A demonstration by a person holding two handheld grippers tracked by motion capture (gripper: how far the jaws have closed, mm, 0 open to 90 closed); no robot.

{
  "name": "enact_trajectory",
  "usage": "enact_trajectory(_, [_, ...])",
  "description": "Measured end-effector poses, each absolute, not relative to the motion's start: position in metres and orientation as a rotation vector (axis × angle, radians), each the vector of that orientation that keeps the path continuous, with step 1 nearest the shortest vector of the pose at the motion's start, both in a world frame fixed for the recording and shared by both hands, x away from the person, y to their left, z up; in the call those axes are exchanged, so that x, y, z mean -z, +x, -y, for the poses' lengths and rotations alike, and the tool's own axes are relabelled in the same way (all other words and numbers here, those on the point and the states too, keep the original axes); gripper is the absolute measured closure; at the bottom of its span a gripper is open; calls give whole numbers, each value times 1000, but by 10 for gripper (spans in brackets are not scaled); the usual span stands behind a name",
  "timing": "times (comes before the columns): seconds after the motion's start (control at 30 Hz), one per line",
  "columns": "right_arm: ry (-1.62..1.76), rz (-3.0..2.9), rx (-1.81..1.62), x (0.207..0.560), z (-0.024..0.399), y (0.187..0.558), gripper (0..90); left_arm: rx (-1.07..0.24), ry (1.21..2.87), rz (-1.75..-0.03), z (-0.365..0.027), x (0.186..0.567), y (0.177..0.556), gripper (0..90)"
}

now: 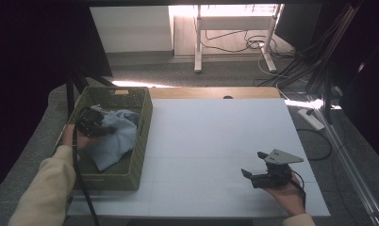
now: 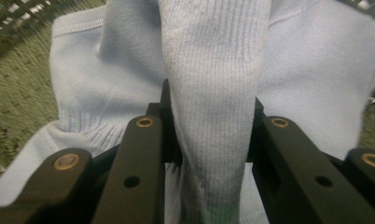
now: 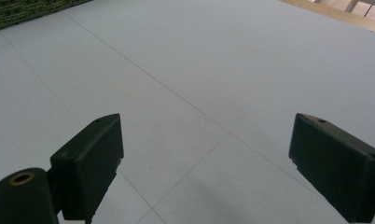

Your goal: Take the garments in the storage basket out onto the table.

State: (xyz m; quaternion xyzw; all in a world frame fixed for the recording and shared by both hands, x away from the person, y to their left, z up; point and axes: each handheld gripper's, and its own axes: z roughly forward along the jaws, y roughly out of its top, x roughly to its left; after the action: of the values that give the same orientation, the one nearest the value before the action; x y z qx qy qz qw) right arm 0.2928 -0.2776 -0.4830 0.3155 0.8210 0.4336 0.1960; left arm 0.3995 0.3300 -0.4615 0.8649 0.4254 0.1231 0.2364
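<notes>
So the left gripper [image 1: 94, 123] is down inside the green woven basket [image 1: 143, 141] at the left edge of the white tabletop [image 1: 216, 141], and it's got a fold of the light blue knit garment [image 1: 114, 141] pinched between its jaws. In the left gripper view you can see it really well: a thick ribbed bunch of the light blue knit garment [image 2: 213, 93] runs straight up between the two black jaws, which press in on it from both sides, while the rest of the fabric spreads out behind and to either side, with a ribbed hem showing at lower left. The basket's green weave [image 2: 17, 88] peeks out at the left, blurry. From the high view most of the garment is still lying crumpled in the basket, draped toward the wall nearest the middle of the table, with the gripper at its upper left part. The person's cream sleeve [image 1: 46, 193] comes in from the bottom left, and a black cable trails back along it. Meanwhile the right gripper [image 1: 254, 165] is well apart from all that, held over the bare tabletop near the lower right, grey three-cornered plate on top. Its jaws are spread wide with nothing between them, and the right gripper view just looks across the white tabletop [image 3: 199, 70] with thin seam lines, a sliver of basket [image 3: 22, 11] at the top left corner.
</notes>
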Motion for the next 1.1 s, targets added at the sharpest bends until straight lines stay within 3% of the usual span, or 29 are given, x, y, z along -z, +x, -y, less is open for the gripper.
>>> enact_trajectory(0.63, [879,-2292,-1227,482,277,292,106,-446,2237,-1127,-336,431,368,711])
enact_trajectory(1.1, [878,-2291,-1225,483,276,292,106,-437,2136,-1152,-344,427,361,711])
